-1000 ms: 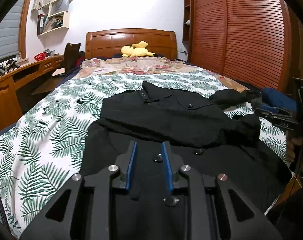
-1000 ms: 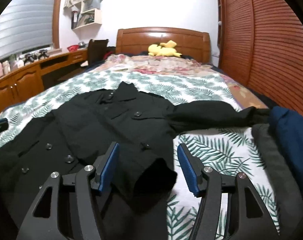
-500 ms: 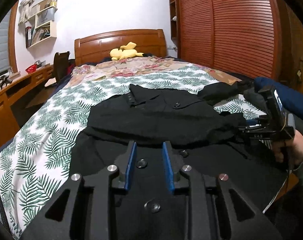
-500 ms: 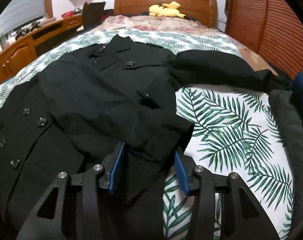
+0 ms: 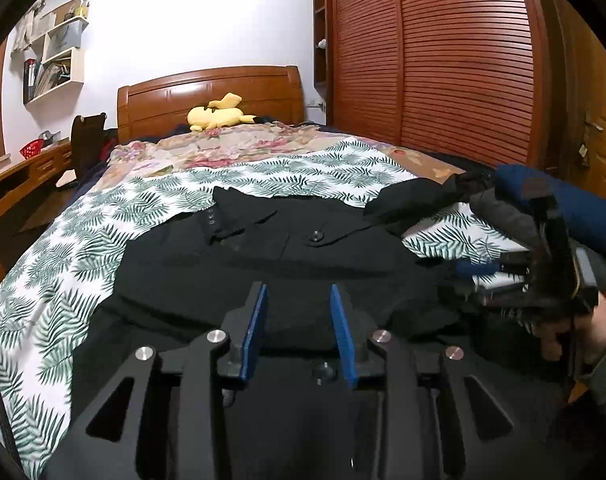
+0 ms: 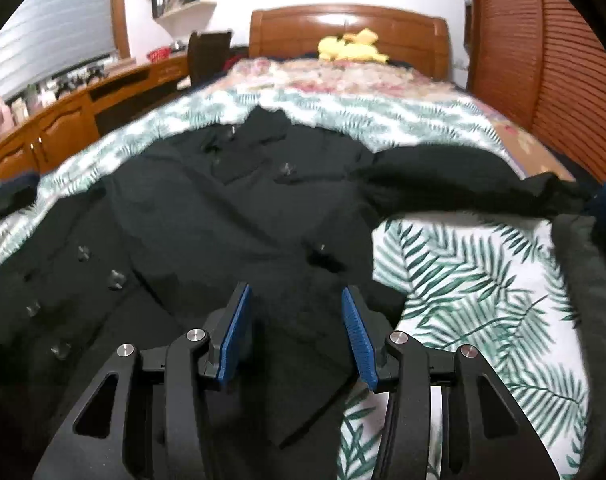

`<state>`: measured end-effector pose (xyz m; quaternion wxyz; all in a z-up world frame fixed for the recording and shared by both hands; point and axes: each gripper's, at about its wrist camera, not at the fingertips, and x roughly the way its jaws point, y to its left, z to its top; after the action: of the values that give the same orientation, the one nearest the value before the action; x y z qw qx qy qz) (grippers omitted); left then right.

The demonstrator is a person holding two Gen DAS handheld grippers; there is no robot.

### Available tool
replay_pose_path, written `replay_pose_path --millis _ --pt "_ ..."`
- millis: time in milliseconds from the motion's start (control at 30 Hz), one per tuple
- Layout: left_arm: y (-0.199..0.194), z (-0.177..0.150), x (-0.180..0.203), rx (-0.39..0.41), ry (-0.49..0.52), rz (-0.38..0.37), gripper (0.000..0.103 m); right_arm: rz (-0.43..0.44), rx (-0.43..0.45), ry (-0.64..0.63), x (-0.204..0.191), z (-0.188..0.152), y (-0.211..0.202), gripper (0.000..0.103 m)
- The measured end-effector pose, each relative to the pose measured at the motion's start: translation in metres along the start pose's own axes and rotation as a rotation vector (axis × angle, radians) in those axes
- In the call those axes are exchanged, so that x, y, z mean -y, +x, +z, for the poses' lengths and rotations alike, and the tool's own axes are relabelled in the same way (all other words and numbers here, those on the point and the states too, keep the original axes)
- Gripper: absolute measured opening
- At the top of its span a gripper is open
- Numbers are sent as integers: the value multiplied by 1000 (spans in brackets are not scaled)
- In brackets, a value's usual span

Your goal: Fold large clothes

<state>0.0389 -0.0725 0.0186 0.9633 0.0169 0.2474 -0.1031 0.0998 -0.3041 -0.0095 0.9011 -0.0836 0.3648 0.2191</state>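
A large black buttoned coat (image 5: 263, 264) lies spread on the bed, collar toward the headboard, one sleeve folded across its front and the other stretched right (image 6: 455, 176). My left gripper (image 5: 299, 304) is open over the coat's lower front, with black cloth between its blue pads. My right gripper (image 6: 295, 312) is open low over the folded sleeve's cuff (image 6: 303, 336), with the cloth between its pads. The right gripper also shows in the left wrist view (image 5: 543, 280), held by a hand at the coat's right edge.
The bed has a palm-leaf cover (image 5: 63, 248) and a wooden headboard (image 5: 211, 92) with a yellow plush toy (image 5: 219, 114). Dark blue and grey clothes (image 5: 559, 208) are piled at the right edge. A wooden desk (image 6: 63, 120) runs along the left. Slatted wardrobe doors (image 5: 443, 60) stand on the right.
My right gripper has moved forward over the sleeve cuff and opened a little wider. My left gripper has shifted slightly right and forward over the coat, jaws about as before.
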Motion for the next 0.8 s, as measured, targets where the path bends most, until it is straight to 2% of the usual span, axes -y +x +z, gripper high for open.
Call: replay_pose_path --millis 133,233,533,800 --pt "22 6 -1 3 -5 6 31 30 -66 46 11 -5 22 47" --pt "37 4 -2 0 -16 1 31 43 -81 65 15 -8 26 48" --pt "70 -16 -1 -52 -22 -23 31 32 -78 54 12 -12 25 48" --pt "66 -21 -4 -24 -27 -7 32 33 -66 47 13 -12 19 48"
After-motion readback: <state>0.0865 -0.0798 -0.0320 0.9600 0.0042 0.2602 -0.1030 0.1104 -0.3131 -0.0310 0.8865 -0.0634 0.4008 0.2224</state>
